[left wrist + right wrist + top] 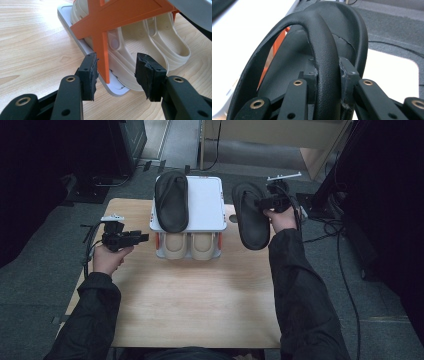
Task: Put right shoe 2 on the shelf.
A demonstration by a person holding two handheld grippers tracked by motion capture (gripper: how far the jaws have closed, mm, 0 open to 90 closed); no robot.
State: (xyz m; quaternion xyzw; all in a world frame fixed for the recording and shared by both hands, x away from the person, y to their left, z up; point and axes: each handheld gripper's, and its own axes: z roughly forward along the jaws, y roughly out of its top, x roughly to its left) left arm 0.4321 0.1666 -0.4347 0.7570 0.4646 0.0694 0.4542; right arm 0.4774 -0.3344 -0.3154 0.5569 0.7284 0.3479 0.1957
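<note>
Right gripper (264, 202): jaws clamped on the strap of a black sandal (250, 215), one pad on each side of the band, as the right gripper view (328, 75) shows close up; sandal (324, 37) held clear of the table (200, 295), off the rack's right side, sole facing the rack, toe end hanging toward the person. Left gripper (142, 238): jaws parted, holding nothing; pads (90, 72) stand apart with the rack's orange cross-brace (102, 47) and the edge of its grey base (110, 87) between them, neither pad pressing on either; whether the left pad grazes the brace cannot be told. Rack (210, 202): two-tier, white top shelf, orange side braces, standing at the table's far middle. Top shelf: one black sandal (171, 200) lying on its left half, right half bare. Lower tier: one pair of cream clogs (189, 245), side by side, toes toward the person; seen also in the left gripper view (155, 42), resting on the grey base. Table: light wood, rack just ahead of the left gripper, which rests near the left edge.
</note>
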